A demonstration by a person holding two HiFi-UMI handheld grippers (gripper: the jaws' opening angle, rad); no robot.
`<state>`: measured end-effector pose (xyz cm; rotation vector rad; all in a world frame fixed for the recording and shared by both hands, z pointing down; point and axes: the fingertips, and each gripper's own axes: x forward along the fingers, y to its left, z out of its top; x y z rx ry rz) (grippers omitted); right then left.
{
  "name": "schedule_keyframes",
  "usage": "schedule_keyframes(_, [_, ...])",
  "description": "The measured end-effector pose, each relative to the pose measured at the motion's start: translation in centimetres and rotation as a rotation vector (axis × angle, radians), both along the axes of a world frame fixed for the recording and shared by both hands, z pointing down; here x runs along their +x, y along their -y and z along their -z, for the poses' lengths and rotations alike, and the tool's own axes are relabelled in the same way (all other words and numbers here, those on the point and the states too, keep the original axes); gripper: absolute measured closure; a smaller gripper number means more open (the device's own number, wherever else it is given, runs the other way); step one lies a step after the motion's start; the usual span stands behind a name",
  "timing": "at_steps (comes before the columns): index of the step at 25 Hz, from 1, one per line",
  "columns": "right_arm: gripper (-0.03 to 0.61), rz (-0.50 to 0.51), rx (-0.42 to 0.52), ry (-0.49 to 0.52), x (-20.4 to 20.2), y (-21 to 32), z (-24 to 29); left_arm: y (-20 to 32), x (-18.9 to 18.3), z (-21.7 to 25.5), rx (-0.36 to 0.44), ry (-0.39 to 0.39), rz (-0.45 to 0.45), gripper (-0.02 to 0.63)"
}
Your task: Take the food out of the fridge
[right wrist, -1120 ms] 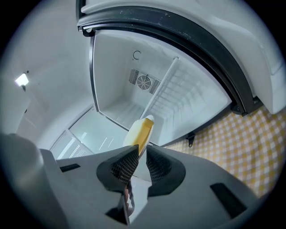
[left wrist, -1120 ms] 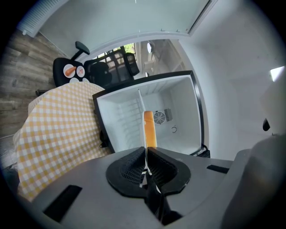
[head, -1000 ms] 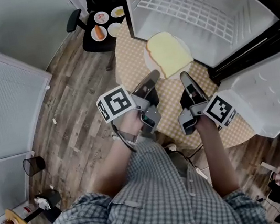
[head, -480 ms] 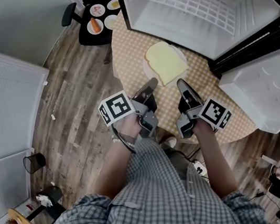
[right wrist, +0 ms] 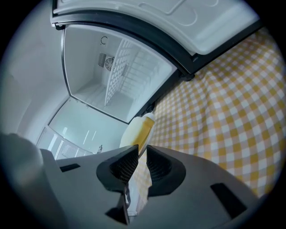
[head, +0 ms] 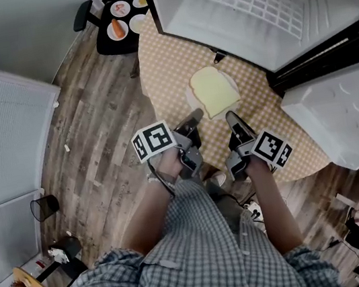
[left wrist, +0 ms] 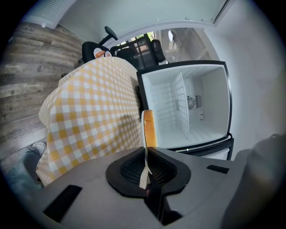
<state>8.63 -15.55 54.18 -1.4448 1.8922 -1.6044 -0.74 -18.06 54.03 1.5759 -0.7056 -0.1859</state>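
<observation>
Yellow checked table (head: 165,60) before the open fridge (head: 252,4); wooden floor (head: 92,113) at the left.
At frame centre, the left gripper (head: 192,118) and right gripper (head: 231,120) pinch the plate (head: 190,95) with bread (head: 213,90), fingers pressed on its rim.

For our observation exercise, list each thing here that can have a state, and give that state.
fridge: open, nothing seen inside.
plate: outside the fridge, over the checked table, held by its rim.
bread slice: lying flat on the plate.
left tongs: shut on the plate.
right tongs: shut on the plate.
</observation>
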Motion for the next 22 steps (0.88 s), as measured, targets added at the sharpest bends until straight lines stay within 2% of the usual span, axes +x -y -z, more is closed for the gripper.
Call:
schedule_keyframes(7, [0.531, 0.019, -0.069, -0.026, 0.1, -0.2, -2.7, 0.0, 0.2, -2.9, -0.053, 0.05, -0.025, 0.586])
schedule_keyframes(13, [0.531, 0.027, -0.118, -0.052, 0.0, -0.6, -4.2, -0.2, 0.2, -4.4, -0.071, 0.136, -0.054, 0.58])
schedule_keyframes(16, [0.531, 0.047, -0.144, -0.099, 0.0, -0.6, -4.9, -0.4, 0.1, -5.3, -0.08, 0.217, -0.092, 0.571])
schedule_keyframes(22, [0.531, 0.11, -0.17, -0.208, -0.3, -0.6, -5.7, -0.8, -0.3, -6.5, -0.068, 0.451, -0.178, 0.545])
